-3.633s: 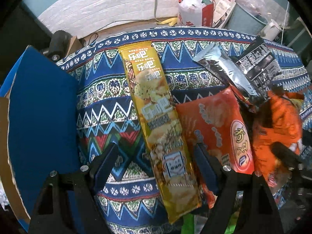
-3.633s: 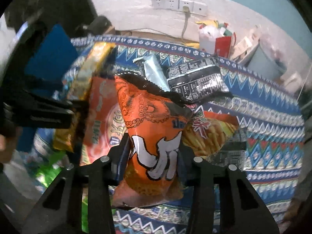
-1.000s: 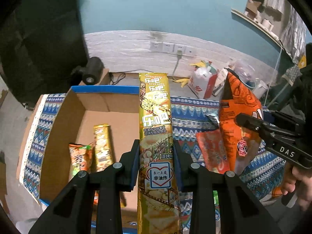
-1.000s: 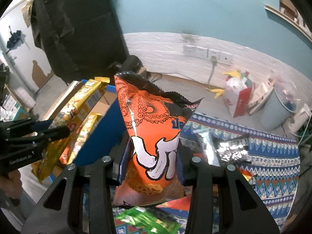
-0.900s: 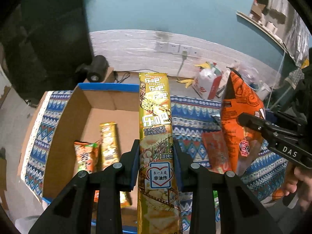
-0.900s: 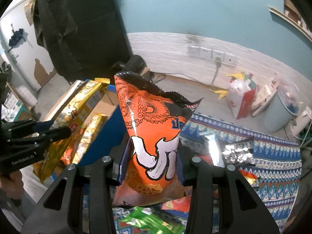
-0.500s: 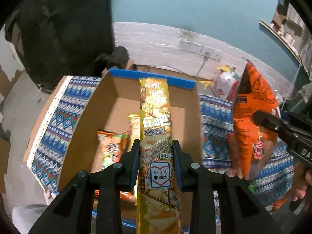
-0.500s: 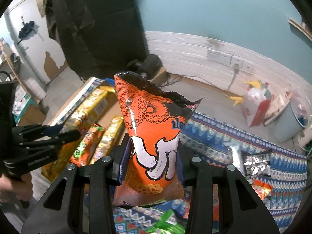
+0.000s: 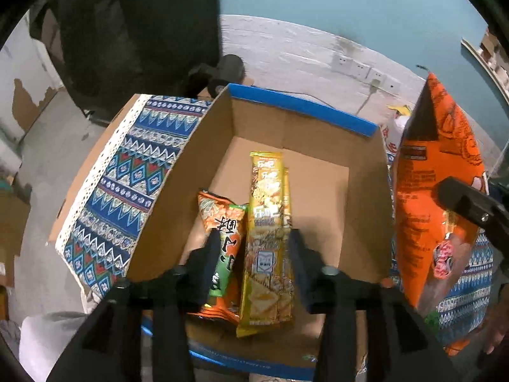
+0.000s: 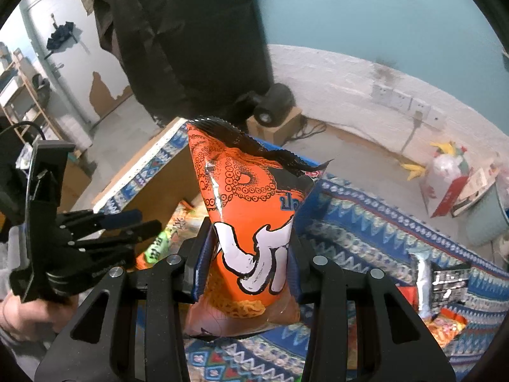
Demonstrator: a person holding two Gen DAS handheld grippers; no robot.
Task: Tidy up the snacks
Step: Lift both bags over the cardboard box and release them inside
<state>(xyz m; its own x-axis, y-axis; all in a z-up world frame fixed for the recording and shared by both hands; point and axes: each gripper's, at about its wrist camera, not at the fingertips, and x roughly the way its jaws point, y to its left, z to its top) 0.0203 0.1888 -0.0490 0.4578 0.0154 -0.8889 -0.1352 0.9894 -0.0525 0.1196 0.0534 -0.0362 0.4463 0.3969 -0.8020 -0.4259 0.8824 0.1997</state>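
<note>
My left gripper (image 9: 254, 238) hangs over the open cardboard box (image 9: 305, 108), its jaws opening. The long yellow snack packet (image 9: 267, 222) lies below them on the box floor, clear of both pads, on top of a second yellow packet (image 9: 287, 191). An orange-and-green snack bag (image 9: 222, 222) lies beside it on the left. My right gripper (image 10: 251, 245) is shut on the upright orange elephant-print snack bag (image 10: 248, 197), held at the box's right side. That bag (image 9: 426, 191) also shows in the left wrist view. The left gripper (image 10: 148, 219) appears at the left of the right wrist view.
A blue patterned cloth (image 10: 366, 232) covers the table; silver and black packets (image 10: 445, 280) lie on it at the right. One box flap (image 9: 133, 178) carries the same pattern. Dark fabric (image 10: 191, 38) hangs behind. A person's hand (image 10: 25, 312) holds the left gripper.
The left jaws have spread and the long yellow packet has dropped from them into the box. Both grippers moved left toward the box, the right still carrying the orange bag.
</note>
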